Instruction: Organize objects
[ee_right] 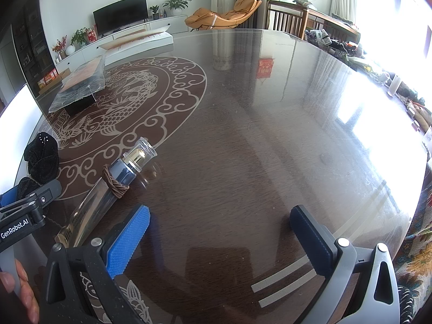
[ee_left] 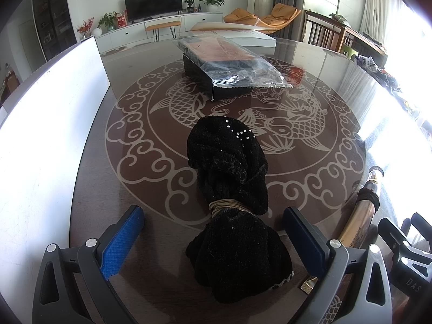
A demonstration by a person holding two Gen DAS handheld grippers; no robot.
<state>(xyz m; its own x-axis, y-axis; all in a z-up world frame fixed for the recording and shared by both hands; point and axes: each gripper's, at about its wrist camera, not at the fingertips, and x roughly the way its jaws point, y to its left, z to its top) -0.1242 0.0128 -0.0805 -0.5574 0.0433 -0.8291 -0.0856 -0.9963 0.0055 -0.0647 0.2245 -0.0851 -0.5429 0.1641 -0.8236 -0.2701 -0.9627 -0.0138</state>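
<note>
Bundle: black velvety cloth bundle [ee_left: 229, 189] tied with a tan cord [ee_left: 229, 206] lies right between the fingers of my left gripper [ee_left: 213, 240] — jaws spread wide, nothing held, blue pads clear of the fabric on both sides.

Grab plan: my guess is this is the next thing to pick up. I'd close just behind the cord where the roll is fat (soft stuff squishes, so squeeze well in before lifting) and keep the pads level so it doesn't slide out one end.

Right side: my right gripper [ee_right: 220, 236] is just as wide open over bare tabletop, gripping nothing. Bottle [ee_right: 113, 186] with a clear cap and a brown braided ring around its neck lies on its side just left of it, near the bundle — round, so I reckon it could roll if bumped.

Surface: glossy dark round table [ee_right: 256, 135] with a pale fish-and-cloud pattern, lots of window glare. Slippery-looking, I'd say.

Farther out: black box [ee_left: 216, 78] with a crinkly plastic bag [ee_left: 243, 62] on top, near the table's middle.

Room: living room — TV [ee_left: 153, 1] on a white cabinet, potted plants, orange lounge chair [ee_left: 267, 16], wooden chairs by the bright windows.
</note>
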